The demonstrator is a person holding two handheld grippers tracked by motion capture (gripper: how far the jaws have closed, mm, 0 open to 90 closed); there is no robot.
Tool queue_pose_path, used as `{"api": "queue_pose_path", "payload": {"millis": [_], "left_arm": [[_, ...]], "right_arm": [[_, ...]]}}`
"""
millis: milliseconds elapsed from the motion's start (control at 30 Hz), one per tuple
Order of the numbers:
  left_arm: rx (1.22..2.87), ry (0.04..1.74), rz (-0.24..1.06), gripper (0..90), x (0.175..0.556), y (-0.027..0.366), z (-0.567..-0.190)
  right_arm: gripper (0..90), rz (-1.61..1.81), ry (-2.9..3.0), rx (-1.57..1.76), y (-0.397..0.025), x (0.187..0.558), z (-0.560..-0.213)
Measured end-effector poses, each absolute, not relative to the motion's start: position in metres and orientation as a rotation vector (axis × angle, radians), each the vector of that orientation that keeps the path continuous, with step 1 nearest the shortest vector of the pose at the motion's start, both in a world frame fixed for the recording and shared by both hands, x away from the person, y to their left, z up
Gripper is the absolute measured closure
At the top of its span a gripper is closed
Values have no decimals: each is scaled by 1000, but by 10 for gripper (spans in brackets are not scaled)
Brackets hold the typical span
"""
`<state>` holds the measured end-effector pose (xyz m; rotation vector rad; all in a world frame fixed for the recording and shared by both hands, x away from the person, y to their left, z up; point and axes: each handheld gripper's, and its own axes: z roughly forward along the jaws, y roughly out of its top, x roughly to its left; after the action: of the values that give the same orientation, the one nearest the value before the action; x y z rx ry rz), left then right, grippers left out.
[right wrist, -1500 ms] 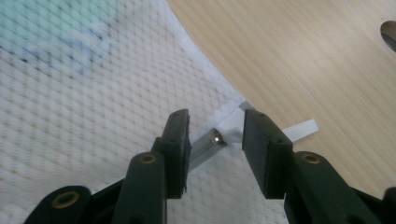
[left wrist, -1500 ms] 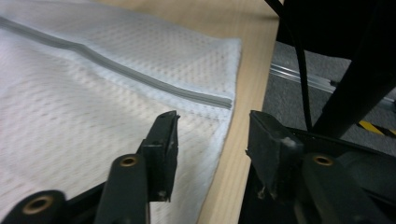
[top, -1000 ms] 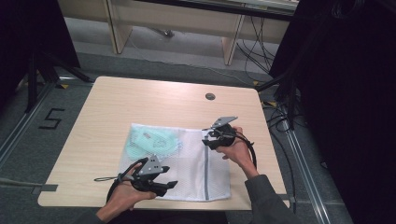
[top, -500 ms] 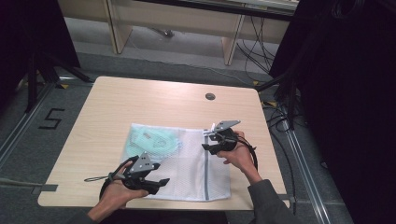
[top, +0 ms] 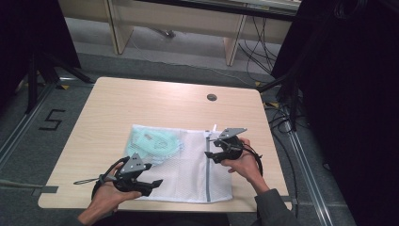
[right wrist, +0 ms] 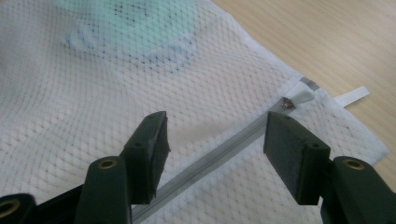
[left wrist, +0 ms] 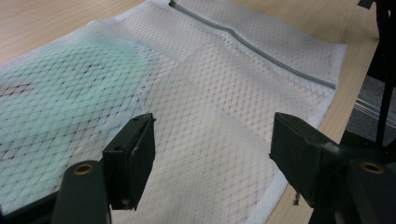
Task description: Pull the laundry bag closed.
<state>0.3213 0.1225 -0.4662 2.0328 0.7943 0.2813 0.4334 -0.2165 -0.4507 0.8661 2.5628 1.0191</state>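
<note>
The white mesh bag lay at the lower centre of the worktop, its zipper running toward the near edge, both the left gripper and right gripper spread wide above it.

Black left gripper and right gripper, grey three-cornered plates, trailing black cables.

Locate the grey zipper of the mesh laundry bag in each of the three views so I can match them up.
High view: the zipper runs up the bag's right part, right gripper over its far stretch.
Left gripper view: it crosses the upper right as a diagonal line.
Right gripper view: it passes between the open jaws toward the pull at upper right.
Shared landmark: the pale green garment inside the mesh bag.
</note>
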Motion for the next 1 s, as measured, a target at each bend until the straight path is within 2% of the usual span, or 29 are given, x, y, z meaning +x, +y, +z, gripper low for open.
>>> {"api": "queue_pose_path", "payload": {"millis": [333,1000], "left_arm": [[2018,841,297,250,315,142,-464],[1977,875,325,155,305,154,-462]], "right_arm": [[373,1077,2515,900,-226,418,-454],[324,1050,2559,941,-240,389,-457]]}}
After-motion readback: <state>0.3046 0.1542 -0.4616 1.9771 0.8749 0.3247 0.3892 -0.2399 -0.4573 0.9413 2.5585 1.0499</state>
